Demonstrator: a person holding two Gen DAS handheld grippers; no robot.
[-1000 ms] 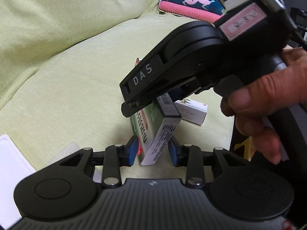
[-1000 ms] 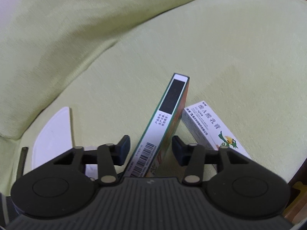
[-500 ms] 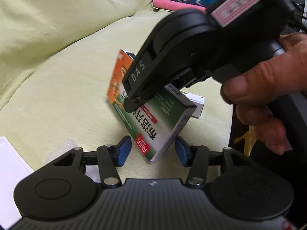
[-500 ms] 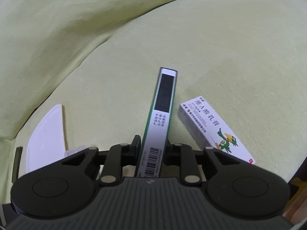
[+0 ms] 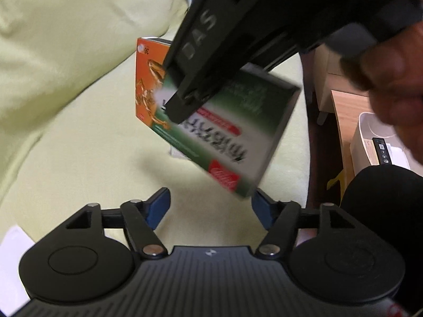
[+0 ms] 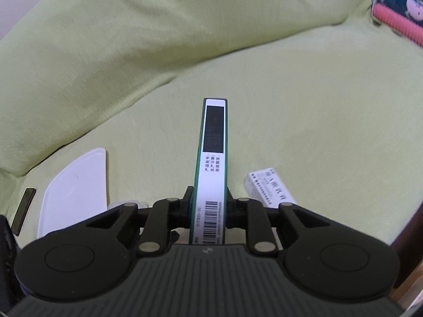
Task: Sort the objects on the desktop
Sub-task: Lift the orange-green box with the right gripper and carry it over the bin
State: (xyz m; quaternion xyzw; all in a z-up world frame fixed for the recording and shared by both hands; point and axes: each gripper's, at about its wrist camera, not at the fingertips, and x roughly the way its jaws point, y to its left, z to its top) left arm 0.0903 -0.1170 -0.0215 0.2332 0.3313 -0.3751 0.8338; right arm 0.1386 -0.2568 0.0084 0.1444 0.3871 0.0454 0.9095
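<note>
A flat green and orange medicine box (image 5: 253, 121) hangs tilted above the yellow-green sofa seat (image 5: 79, 145), clamped by my right gripper (image 5: 182, 105), whose handle a hand holds. In the right wrist view the same box (image 6: 212, 142) stands edge-on, barcode side up, with my right gripper (image 6: 210, 203) shut on it. My left gripper (image 5: 211, 203) sits just below the box. Its jaws are opening, and the blue pads (image 5: 158, 206) stand wide apart. The box's lower corner hovers near the right pad, which does not press on it. A small white box (image 6: 269, 187) lies on the seat.
A white plastic lid (image 6: 76, 185) and a thin black object (image 6: 23, 211) lie at the seat's left. A pink and navy item (image 6: 396, 13) rests at the back right. Past the sofa's right edge stand a wooden surface (image 5: 349, 105) and a white bin (image 5: 370, 137).
My right gripper closed on the green box and lifted it off the seat, tilting it. My left gripper let go of it and spread its pads wider.
</note>
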